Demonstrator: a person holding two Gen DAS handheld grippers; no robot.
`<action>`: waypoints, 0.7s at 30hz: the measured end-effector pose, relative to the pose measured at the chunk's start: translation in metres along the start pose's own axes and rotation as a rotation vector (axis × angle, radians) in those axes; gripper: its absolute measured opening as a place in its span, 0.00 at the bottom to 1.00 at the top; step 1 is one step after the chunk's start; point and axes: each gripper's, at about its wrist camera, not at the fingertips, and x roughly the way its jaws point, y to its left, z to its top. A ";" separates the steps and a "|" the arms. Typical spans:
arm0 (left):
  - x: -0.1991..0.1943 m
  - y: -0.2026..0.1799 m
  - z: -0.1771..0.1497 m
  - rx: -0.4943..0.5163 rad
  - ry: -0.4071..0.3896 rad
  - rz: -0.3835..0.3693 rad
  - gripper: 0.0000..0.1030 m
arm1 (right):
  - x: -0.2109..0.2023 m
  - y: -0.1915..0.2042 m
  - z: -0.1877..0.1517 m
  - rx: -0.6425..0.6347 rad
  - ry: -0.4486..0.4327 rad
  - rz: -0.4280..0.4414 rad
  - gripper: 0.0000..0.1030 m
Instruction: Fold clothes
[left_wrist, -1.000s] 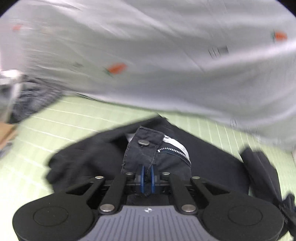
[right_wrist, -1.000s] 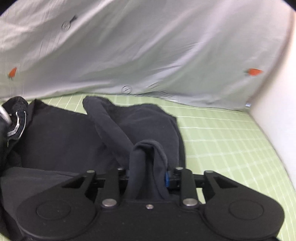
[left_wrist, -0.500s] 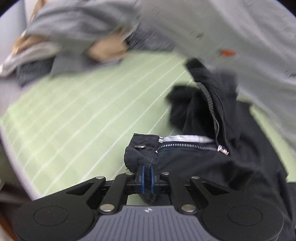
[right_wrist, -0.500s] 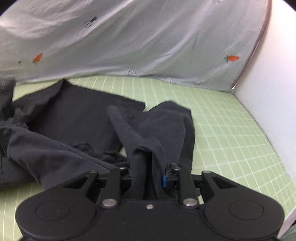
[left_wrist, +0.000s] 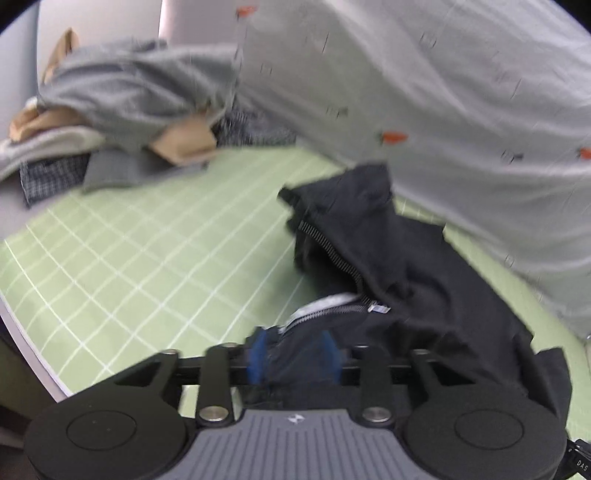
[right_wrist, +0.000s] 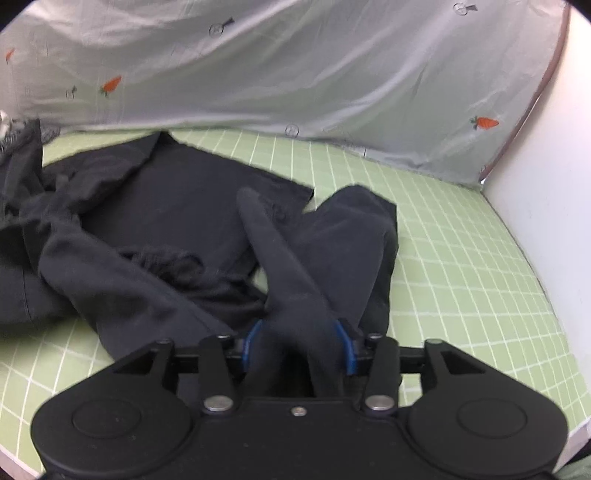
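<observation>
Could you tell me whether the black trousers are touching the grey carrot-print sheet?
Cannot tell: in the left wrist view the black trousers reach the sheet's edge, but blur hides any contact.

Both wrist views look steeply down, close over the same, slightly blurred black trousers (left_wrist: 406, 280).

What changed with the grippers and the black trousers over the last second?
Both grippers clamped the black trousers earlier. Now the left gripper is opening around the waistband and the right gripper around a leg end, cloth between both. The grey sheet stays behind.
</observation>
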 end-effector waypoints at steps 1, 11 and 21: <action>-0.004 -0.006 0.000 0.008 -0.021 -0.004 0.51 | 0.000 -0.003 0.002 0.002 -0.012 0.006 0.60; -0.002 -0.063 -0.017 0.068 -0.188 -0.028 0.97 | 0.037 -0.017 0.028 -0.078 -0.047 0.085 1.00; 0.075 -0.078 0.000 0.208 -0.042 -0.044 1.00 | 0.073 0.003 0.054 -0.098 -0.003 0.081 1.00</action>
